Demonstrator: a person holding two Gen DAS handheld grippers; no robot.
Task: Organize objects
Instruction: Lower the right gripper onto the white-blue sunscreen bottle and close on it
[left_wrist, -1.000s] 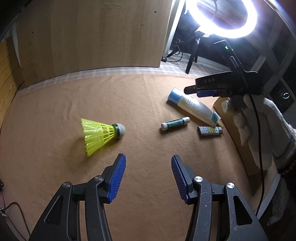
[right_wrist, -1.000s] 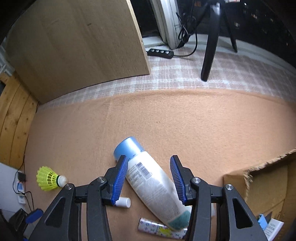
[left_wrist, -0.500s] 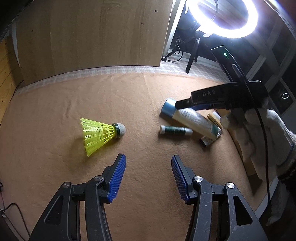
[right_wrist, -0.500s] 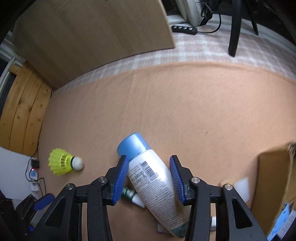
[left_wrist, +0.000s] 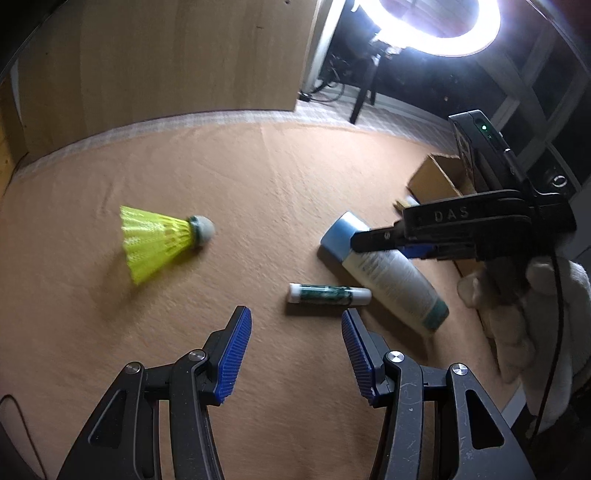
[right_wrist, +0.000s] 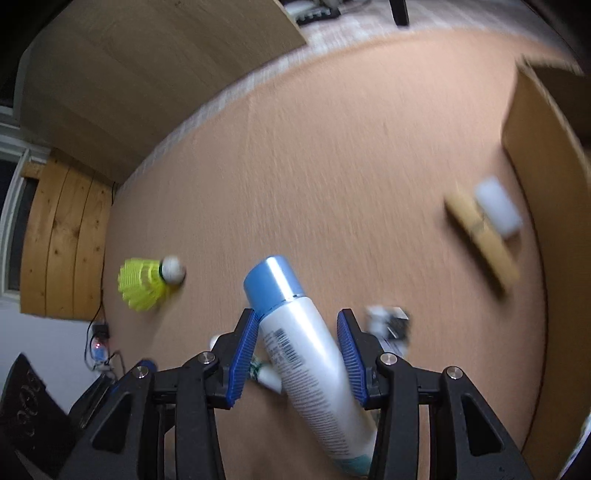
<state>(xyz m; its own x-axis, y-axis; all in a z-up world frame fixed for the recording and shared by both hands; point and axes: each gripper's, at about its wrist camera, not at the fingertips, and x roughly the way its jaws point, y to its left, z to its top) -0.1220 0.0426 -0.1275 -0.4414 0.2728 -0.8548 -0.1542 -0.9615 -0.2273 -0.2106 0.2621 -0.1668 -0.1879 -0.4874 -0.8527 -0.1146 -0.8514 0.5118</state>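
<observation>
A white tube with a blue cap (right_wrist: 295, 339) lies slanted between the blue pads of my right gripper (right_wrist: 297, 325), which is shut on it just below the cap. In the left wrist view the same tube (left_wrist: 388, 273) hangs low over the orange cloth under the right gripper (left_wrist: 369, 245). A yellow shuttlecock (left_wrist: 162, 243) lies to the left, and a green-and-white lip balm stick (left_wrist: 328, 294) lies just ahead of my left gripper (left_wrist: 295, 325). The left gripper is open with nothing between its fingers.
A cardboard box (right_wrist: 535, 147) stands at the right edge, with a wooden clothespin (right_wrist: 480, 236) and a white block (right_wrist: 498, 210) beside it. A small patterned lighter (right_wrist: 388, 325) lies by the right finger. A wooden board (left_wrist: 166, 55) and a ring light (left_wrist: 436, 29) stand behind.
The right gripper closed on the tube, rolled and swung it leftward off the lighter, toward the lip balm. The left gripper drifted closer to the lip balm, still open.
</observation>
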